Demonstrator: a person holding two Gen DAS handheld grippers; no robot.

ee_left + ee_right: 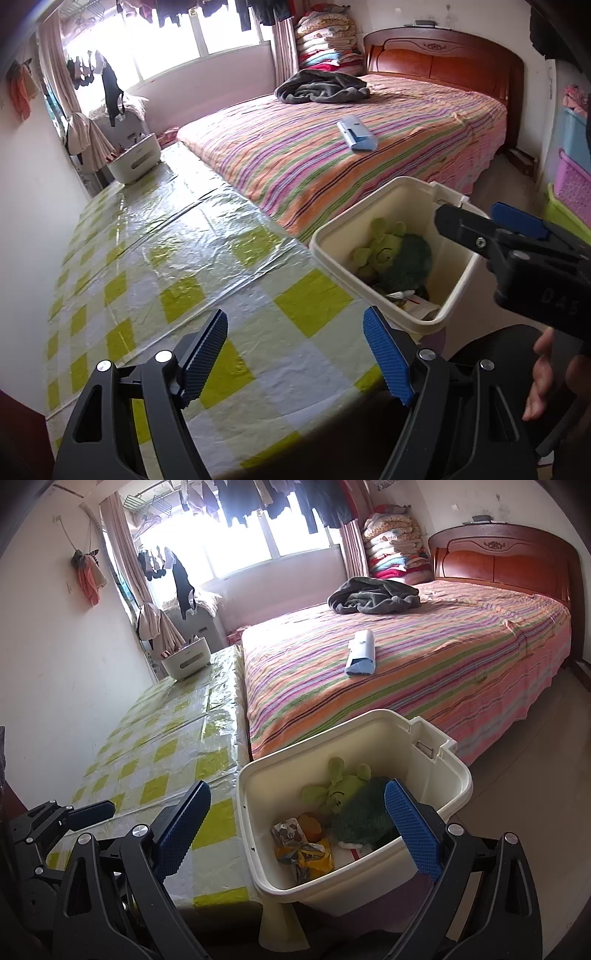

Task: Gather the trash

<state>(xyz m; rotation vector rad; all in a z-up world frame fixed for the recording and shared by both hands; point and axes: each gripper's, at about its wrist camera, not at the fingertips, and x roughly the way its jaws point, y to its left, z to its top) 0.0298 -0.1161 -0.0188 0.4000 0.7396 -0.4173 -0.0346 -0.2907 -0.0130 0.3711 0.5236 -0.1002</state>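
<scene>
A cream trash bin (454, 786) hangs at the table's right edge. Inside lie a green plush toy (343, 794), a dark green fuzzy thing (360, 816) and crumpled wrappers (306, 853). The bin also shows in the left wrist view (332, 229). My right gripper (295, 823) is open and empty, its fingers either side of the bin's near rim, above it. In the left wrist view it (491, 229) hovers over the bin's right side. My left gripper (295, 354) is open and empty above the checkered tablecloth (166, 266), left of the bin.
A white caddy (135, 160) stands at the table's far end. A striped bed (351, 147) lies beyond the table with a blue-white pouch (356, 133) and a dark garment (323, 86). Plastic baskets (572, 181) stack at the right wall.
</scene>
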